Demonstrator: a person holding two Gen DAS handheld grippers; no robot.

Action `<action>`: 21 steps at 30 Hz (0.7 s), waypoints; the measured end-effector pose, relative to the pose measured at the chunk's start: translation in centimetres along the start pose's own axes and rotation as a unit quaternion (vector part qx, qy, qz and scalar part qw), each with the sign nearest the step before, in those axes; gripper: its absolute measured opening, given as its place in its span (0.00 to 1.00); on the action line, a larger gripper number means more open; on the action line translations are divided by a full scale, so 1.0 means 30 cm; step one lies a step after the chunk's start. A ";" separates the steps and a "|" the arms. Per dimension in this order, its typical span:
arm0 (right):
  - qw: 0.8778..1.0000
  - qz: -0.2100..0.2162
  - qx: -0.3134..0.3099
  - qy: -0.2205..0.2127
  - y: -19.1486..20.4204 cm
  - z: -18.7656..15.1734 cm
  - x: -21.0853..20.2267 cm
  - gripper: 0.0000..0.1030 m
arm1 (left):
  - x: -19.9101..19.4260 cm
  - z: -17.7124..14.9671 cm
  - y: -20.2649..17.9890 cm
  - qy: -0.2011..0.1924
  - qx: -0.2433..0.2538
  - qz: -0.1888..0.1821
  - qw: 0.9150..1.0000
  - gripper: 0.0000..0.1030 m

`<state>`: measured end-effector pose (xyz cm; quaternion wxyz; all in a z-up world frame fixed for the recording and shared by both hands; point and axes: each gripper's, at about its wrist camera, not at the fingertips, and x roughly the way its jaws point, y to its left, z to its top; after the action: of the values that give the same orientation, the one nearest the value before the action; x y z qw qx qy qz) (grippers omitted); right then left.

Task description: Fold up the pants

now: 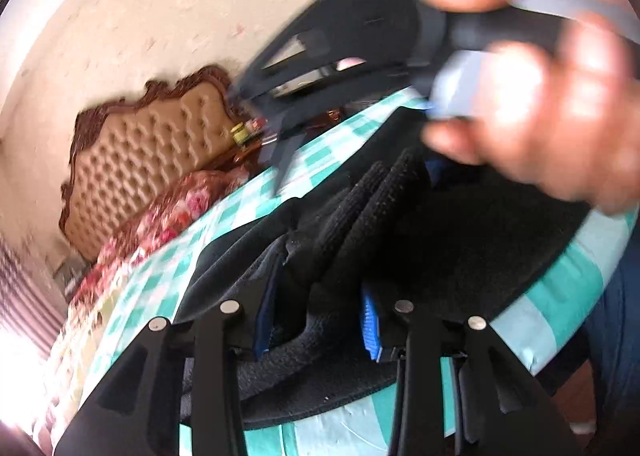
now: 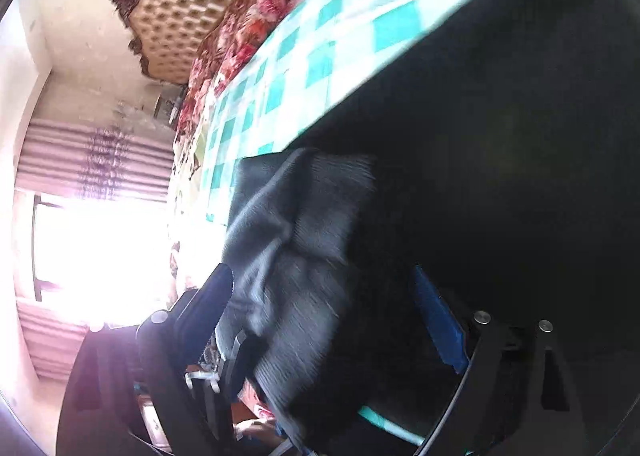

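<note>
pants (image 1: 420, 224), black and bunched into thick folds, are lying on a bed sheet (image 1: 168, 276) checked in teal and white. the left gripper (image 1: 316, 316) is pinching a fold of the dark cloth between its blue pads (image 1: 370, 330). the right gripper (image 2: 340, 320) is standing released, jaws spread wide, with grey-looking ribbed fabric of the pants (image 2: 292, 256) draped loosely between them and not pressed. in the left wrist view a hand (image 1: 540, 96) is gripping that tool's handle, blurred. a tufted headboard (image 1: 152, 152) and a flowered blanket (image 1: 160, 224) are showing beyond the sheet.
</note>
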<state>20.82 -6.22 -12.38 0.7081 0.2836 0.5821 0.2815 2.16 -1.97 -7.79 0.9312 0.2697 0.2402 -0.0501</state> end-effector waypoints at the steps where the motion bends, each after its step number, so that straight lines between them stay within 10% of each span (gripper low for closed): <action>1: 0.999 -0.026 -0.026 -0.004 0.030 0.011 0.015 0.69 | 0.006 -0.008 -0.015 0.002 0.009 -0.001 1.000 0.35; 4: 0.983 -0.142 -0.109 -0.035 0.106 0.003 0.041 0.33 | 0.024 -0.047 -0.053 0.012 0.026 0.000 1.000 0.35; 21: 0.970 -0.176 -0.156 -0.059 0.129 -0.016 0.069 0.25 | 0.063 -0.068 -0.042 0.016 0.016 -0.008 1.000 0.36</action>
<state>20.43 -2.03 -11.00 0.8154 0.0787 0.5286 0.2225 2.69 -1.91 -10.80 0.9224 0.2833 0.2560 -0.0575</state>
